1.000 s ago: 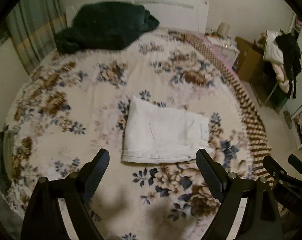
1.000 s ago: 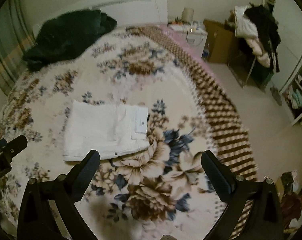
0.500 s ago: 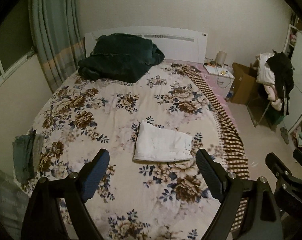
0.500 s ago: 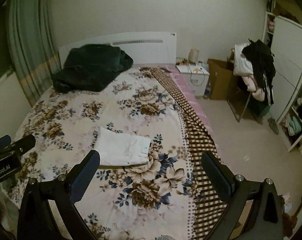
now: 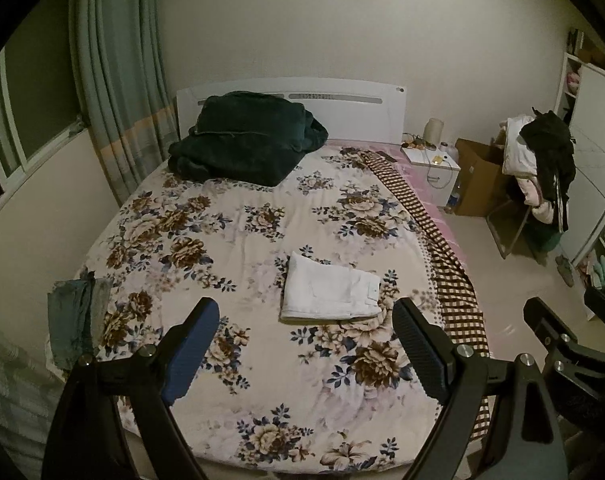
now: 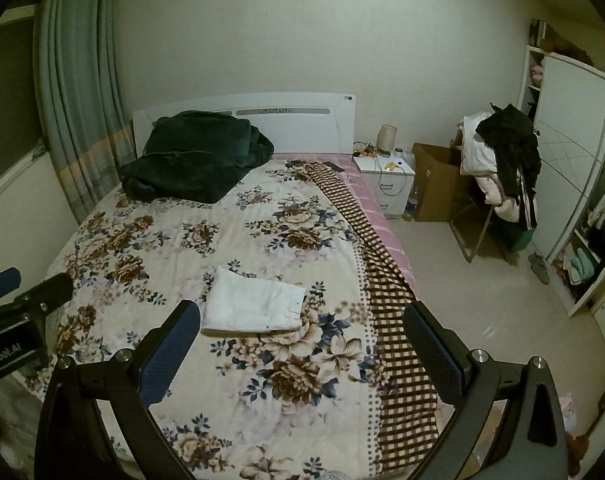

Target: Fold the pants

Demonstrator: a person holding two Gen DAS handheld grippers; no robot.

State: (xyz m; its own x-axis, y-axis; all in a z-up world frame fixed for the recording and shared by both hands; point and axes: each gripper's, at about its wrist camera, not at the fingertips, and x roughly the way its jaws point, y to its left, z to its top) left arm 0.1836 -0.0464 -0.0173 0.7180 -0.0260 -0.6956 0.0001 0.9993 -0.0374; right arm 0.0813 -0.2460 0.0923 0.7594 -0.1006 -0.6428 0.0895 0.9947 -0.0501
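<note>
White pants (image 5: 329, 293) lie folded into a neat rectangle on the floral bedspread (image 5: 238, 240), right of the bed's middle; they also show in the right wrist view (image 6: 253, 305). My left gripper (image 5: 306, 320) is open and empty, held well back from the bed's foot. My right gripper (image 6: 302, 322) is open and empty too, equally far back. Part of the right gripper (image 5: 558, 336) shows at the right edge of the left wrist view, and part of the left gripper (image 6: 18, 300) at the left edge of the right wrist view.
A dark green blanket (image 5: 242, 144) is heaped at the headboard. A checkered cover (image 6: 386, 280) hangs along the bed's right edge. A grey-green garment (image 5: 76, 320) lies at the bed's left corner. A nightstand (image 6: 386, 180), cardboard box, clothes-laden chair (image 6: 498, 172) and wardrobe stand at right.
Both grippers have pulled far back and up from the bed. The folded pants look much smaller and the whole room has come into view. The pants have not moved.
</note>
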